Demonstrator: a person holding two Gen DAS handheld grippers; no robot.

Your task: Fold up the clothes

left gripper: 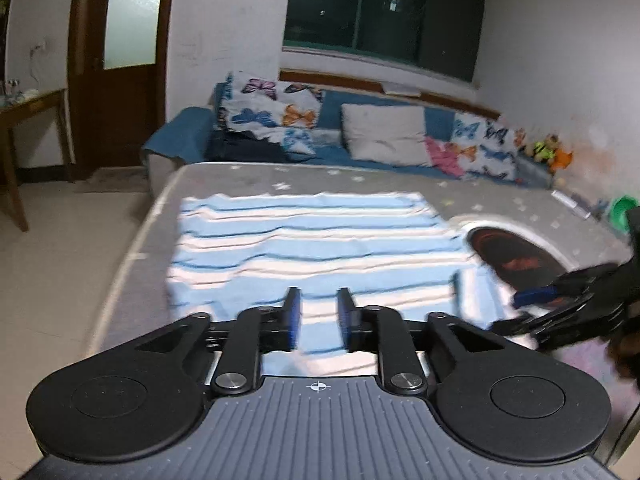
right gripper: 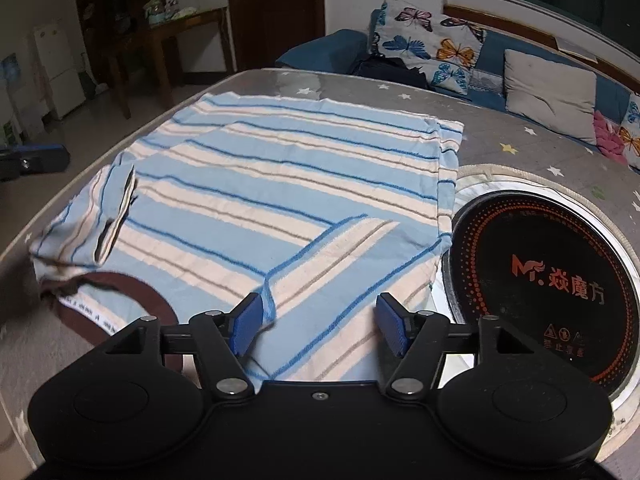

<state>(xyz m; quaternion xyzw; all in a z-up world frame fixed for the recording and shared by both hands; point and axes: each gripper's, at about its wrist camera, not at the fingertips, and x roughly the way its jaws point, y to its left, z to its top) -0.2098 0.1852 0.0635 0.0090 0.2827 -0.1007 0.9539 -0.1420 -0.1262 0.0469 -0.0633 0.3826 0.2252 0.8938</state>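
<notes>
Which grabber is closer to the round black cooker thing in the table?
The right gripper. It hovers over the striped shirt's folded sleeve, just beside the black cooktop. The left gripper hovers over the shirt farther from it.

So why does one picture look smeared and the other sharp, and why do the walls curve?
Left wrist view: motion blur smears the blue-and-cream striped shirt and the right gripper. Right wrist view: sharp, the round black induction cooktop logo is readable. Both views: the fisheye lens bends the edges of the grey star-patterned table; the dim indoor light leaves the corners dark.
</notes>
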